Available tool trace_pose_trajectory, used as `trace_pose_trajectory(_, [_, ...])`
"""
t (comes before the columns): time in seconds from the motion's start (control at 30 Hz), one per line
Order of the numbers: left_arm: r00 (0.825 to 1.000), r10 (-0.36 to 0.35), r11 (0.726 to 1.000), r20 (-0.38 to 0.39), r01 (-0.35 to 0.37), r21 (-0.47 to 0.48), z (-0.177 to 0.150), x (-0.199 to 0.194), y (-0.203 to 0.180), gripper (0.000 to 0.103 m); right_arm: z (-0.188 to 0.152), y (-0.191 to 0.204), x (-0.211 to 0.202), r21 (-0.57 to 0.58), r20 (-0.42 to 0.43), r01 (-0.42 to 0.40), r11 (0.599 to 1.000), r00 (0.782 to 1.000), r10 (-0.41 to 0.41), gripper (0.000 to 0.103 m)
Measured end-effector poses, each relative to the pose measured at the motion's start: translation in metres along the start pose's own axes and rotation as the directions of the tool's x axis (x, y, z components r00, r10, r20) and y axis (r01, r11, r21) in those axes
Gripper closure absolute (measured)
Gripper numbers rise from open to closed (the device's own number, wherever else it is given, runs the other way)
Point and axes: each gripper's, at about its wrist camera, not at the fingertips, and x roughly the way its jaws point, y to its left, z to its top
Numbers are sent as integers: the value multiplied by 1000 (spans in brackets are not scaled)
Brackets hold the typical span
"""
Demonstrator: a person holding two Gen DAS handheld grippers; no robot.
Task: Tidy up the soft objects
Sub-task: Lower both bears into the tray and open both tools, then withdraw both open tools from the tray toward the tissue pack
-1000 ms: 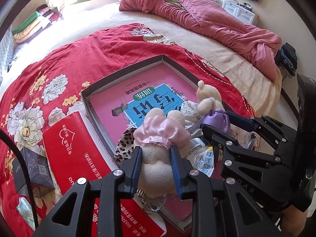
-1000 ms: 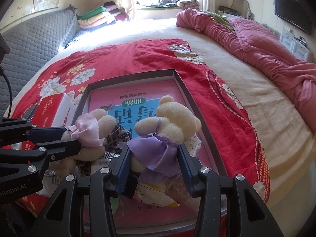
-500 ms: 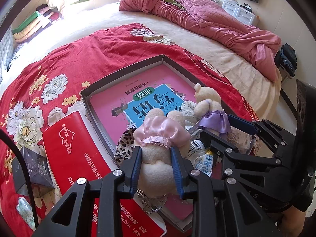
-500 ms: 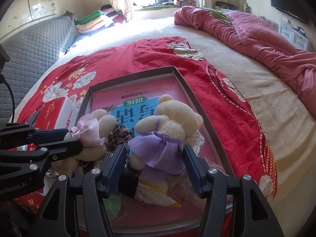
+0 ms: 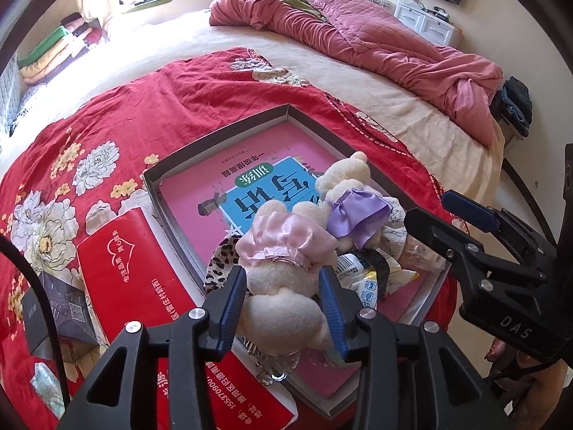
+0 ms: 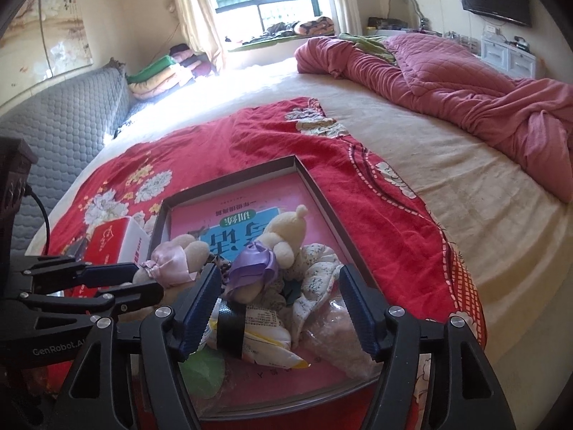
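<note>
Two cream plush bears lie at the near end of a shallow grey box [image 5: 222, 136] on the bed. My left gripper [image 5: 283, 301] stands around the pink-skirted bear [image 5: 283, 247], its blue pads at the bear's sides. The purple-skirted bear [image 6: 275, 247] lies free in the box, also seen in the left wrist view [image 5: 352, 211]. My right gripper [image 6: 279, 308] is open wide and pulled back above the bear, holding nothing; it shows at the right of the left wrist view [image 5: 447, 222].
A pink book [image 5: 258, 172] lines the box. Snack packets [image 6: 265, 337], a floral cloth [image 6: 318, 272] and leopard fabric [image 5: 220, 265] lie by the bears. A red tissue box [image 5: 132, 268] and a dark small box [image 5: 57, 311] sit left. A pink quilt [image 6: 465, 86] is heaped far right.
My right gripper opened, let go of the purple-skirted bear and drew back and up. The bear settled into the box. My left gripper's fingers spread slightly around the pink-skirted bear.
</note>
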Motion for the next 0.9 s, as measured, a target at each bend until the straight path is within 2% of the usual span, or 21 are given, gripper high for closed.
trace_pose_trajectory(0.23, [999,1,1000,44,-2,8,2,-15,1,52,2,4,-12,-14,20,12,1000,1000,-12,32])
trace_pose_trajectory(0.47, [994,38,999,104,-39,6,-3,-44,7,44,9,15,-35,-37,72,14,999,997,-12,28])
trace_pose_trajectory(0.9, [983,89,995,162,-82,-49,-33,-91,37,43,16,67,-65,-134,108,-34,990,993,49,28])
